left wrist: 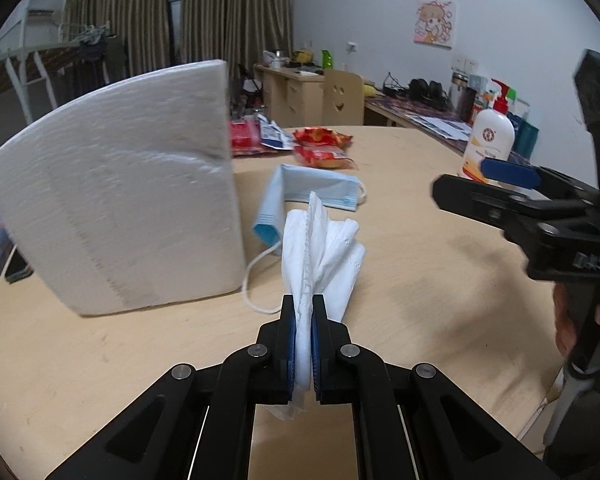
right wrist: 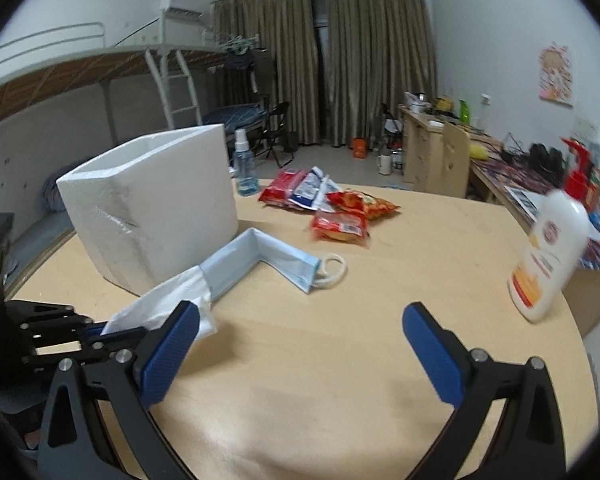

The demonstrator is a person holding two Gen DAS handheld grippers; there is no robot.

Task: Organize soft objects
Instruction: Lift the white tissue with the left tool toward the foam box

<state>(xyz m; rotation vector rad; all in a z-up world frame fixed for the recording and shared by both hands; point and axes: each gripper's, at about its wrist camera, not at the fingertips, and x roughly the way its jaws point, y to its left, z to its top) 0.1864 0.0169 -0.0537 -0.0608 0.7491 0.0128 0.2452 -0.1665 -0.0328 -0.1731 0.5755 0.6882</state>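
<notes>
Left hand-held gripper [left wrist: 303, 308] is clamped on a white tissue [left wrist: 324, 248], crumpled and fanned out past the pads, held above the near-middle of the wooden surface [left wrist: 420, 240]. Right hand-held gripper [right wrist: 302, 322] has its pads wide apart, nothing btwn them. White foam box [left wrist: 112, 192] stands just left of the tissue; a folded blue mask [left wrist: 300, 192] lies beyond it. Open room on the right, w/ a lotion bottle [right wrist: 552, 256] at the far right edge. Label unreadable.
</notes>
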